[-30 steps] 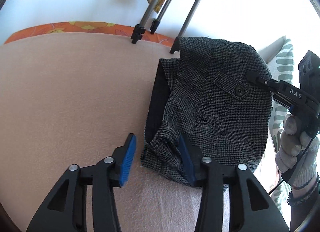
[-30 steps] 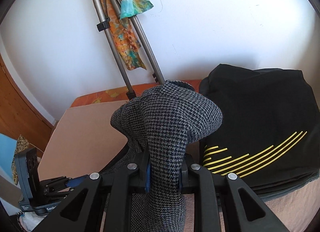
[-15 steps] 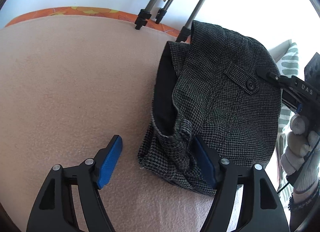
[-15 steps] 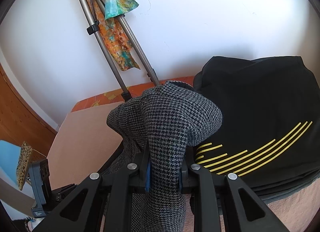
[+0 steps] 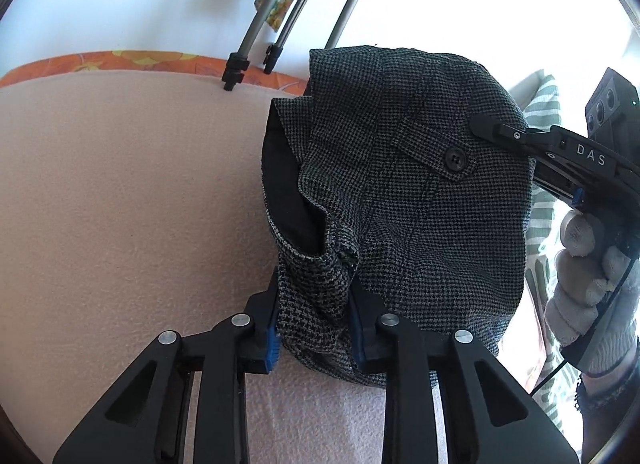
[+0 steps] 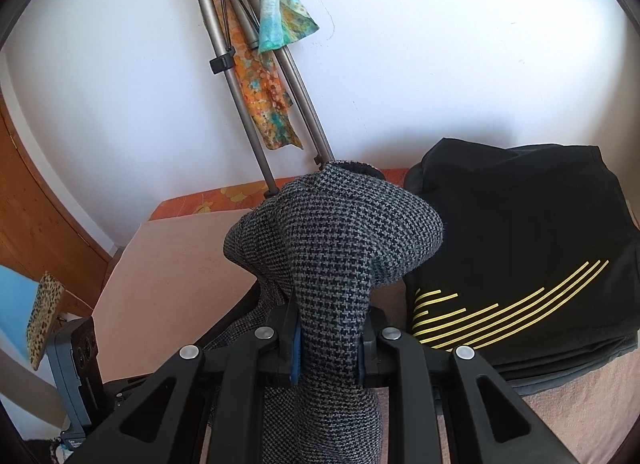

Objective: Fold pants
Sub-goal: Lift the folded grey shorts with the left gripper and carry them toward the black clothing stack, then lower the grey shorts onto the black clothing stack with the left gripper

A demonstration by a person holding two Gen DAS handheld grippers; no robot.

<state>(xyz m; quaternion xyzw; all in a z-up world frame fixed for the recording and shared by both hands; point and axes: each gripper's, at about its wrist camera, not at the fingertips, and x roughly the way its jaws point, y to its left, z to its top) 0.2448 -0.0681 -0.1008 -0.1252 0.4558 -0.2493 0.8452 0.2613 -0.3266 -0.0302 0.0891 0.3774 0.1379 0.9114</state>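
A: While both grippers are clamped, where do the pants sit?

B: Bunched in a folded bundle on the pink blanket, partly lifted. Left gripper has its fingers closed on a gathered wad of hem at 6 o'clock of the bundle. Right gripper is likewise closed on a thick fold, seen entering at 3 o'clock in the left view.

A: Handling?

B: Judged: soft woven houndstooth, moderate weight, not slippery, not fragile. It drapes and humps over the fingers rather than holding a crease. The dark lining shows at 9 o'clock, so layers can slide apart. Best hold is at edges and corners through all layers, not mid-panel near the buttoned pocket flap.

A: Surface, room?

B: Blanket looks soft and slightly grippy, possibly a bed; orange patterned trim at 12 o'clock. White wall, tripod legs with a coloured scarf. Folded black garment with yellow stripes lies at 3 o'clock, just beside the pants. Wooden panel at 9 o'clock.
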